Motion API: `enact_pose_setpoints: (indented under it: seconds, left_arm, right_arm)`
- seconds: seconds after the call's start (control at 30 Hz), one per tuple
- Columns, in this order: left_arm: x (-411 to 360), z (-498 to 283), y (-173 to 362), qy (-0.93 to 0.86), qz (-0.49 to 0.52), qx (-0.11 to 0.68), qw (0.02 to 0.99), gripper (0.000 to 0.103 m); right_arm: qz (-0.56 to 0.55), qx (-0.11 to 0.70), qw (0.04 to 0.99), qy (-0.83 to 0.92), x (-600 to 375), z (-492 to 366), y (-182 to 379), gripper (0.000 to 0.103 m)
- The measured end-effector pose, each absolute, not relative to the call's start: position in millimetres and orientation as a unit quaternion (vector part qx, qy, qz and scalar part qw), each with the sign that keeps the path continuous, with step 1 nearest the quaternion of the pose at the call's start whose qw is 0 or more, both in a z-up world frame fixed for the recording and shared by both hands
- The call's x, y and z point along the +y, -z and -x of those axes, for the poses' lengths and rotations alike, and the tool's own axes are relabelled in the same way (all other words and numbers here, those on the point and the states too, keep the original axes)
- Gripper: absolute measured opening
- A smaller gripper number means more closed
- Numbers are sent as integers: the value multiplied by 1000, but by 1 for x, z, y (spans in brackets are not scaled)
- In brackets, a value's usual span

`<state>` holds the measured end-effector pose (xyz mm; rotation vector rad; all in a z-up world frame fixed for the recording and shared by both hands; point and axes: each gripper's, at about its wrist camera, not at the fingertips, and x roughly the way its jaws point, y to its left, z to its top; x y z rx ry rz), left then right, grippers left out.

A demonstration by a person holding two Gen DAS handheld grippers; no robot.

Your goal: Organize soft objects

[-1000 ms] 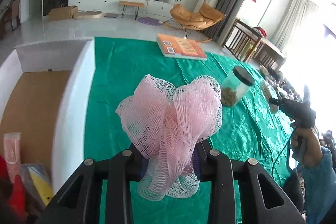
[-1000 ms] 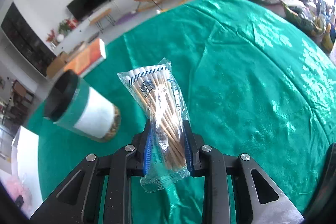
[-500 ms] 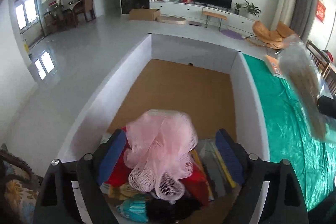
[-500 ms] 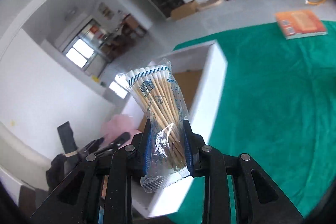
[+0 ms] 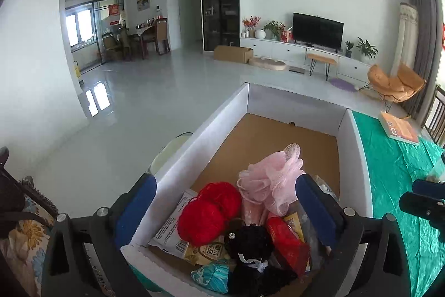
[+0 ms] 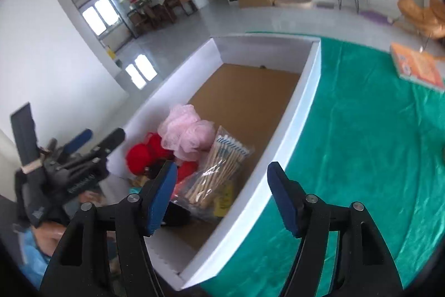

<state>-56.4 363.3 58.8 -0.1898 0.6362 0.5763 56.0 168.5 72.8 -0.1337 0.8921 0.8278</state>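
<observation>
A white cardboard box [image 5: 356, 157] with a brown floor holds a pile of soft things at its near end. The pink mesh bath puff [image 5: 274, 180] lies on the pile beside two red yarn balls [image 5: 211, 208], a black plush [image 5: 250, 244] and snack packets. My left gripper [image 5: 225, 210] is open and empty above the pile. In the right wrist view the bag of cotton swabs [image 6: 219, 169] lies in the box [image 6: 294, 113] next to the puff [image 6: 186, 132]. My right gripper [image 6: 222, 196] is open and empty above the box's near right wall.
The box stands at the left edge of a table under a green cloth [image 6: 361, 146]. An orange book [image 6: 417, 68] lies far right on the cloth. The far half of the box floor [image 5: 278, 135] is bare cardboard. A patterned cushion [image 5: 25, 235] is at lower left.
Both grippers swung from the table over the box and opened. The pink puff and the cotton swab bag were let go and now lie in the box.
</observation>
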Motion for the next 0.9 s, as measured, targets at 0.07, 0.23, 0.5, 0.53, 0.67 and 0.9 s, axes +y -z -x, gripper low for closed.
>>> enact_pose_setpoints:
  seconds: [0.07, 0.23, 0.5, 0.53, 0.67, 0.9]
  left_arm:
    - [362, 54, -58, -296, 89, 326, 894, 100]
    - [359, 56, -49, -326, 84, 344, 876, 100]
    - [357, 56, -47, -328, 77, 349, 875, 100]
    - [357, 56, -47, -328, 76, 349, 874, 100]
    - [355, 54, -49, -329, 72, 351, 874, 100]
    - [353, 53, -48, -329, 70, 352, 874, 100]
  right_arm:
    - [96, 407, 824, -382, 173, -49, -74, 72]
    - [146, 396, 824, -377, 188, -35, -74, 72]
    - [183, 394, 817, -378, 203, -21, -74, 72]
    - [185, 395, 817, -378, 204, -20, -74, 72]
    - [196, 393, 817, -375, 207, -18, -73, 72]
    - [202, 393, 816, -374, 209, -15, -72, 72]
